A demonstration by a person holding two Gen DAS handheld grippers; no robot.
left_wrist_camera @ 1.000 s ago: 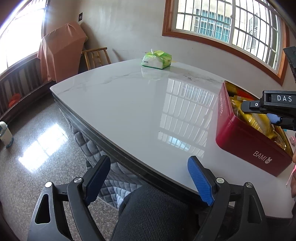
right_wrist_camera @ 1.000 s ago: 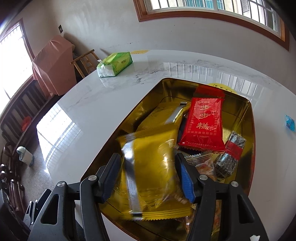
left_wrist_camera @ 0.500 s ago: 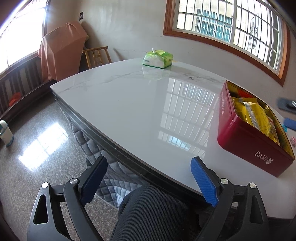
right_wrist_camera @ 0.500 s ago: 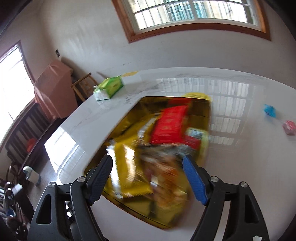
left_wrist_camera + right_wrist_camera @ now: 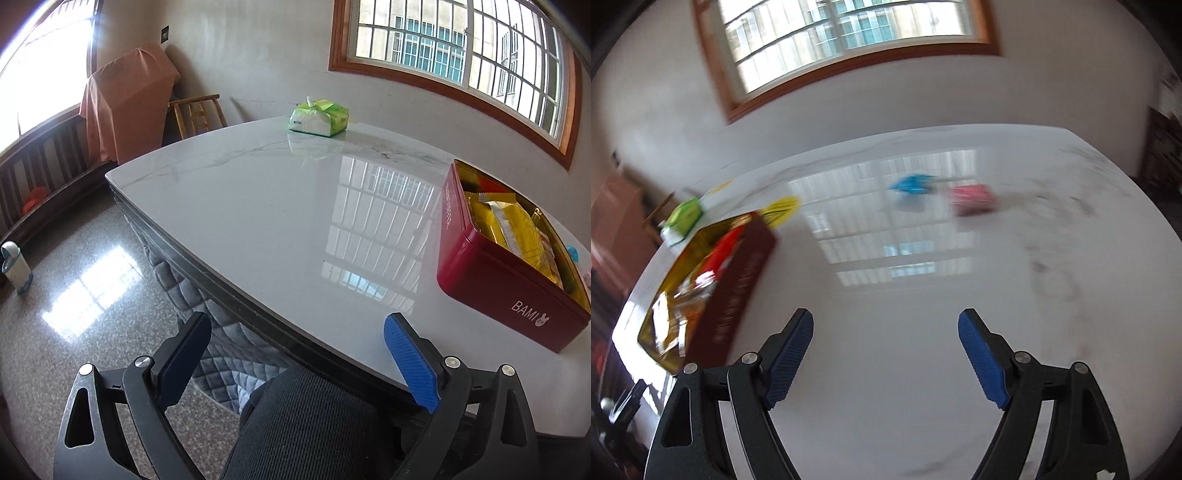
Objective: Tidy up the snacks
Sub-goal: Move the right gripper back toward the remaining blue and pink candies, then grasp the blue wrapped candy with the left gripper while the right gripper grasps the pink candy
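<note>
Tin (image 5: 491,295), red, lettered "BAMI", packed with yellow snack packets (image 5: 506,225), on worktop (image 5: 280,221). My left gripper (image 5: 297,343) and right gripper (image 5: 885,341): both spread wide, empty.

On the table (image 5: 258,206), the snack tin (image 5: 495,288) sits at 3 o'clock and the tissue pack (image 5: 318,117) at 12 o'clock. Two small wrapped snacks (image 5: 943,192) lie side by side beyond the tin.

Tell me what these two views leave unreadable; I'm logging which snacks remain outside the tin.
- Small blue packet and small pink packet on the white marble table: right wrist view, motion blur hides type.
- Red rectangular tin: left wrist view, right edge and near wall hide most contents.
</note>
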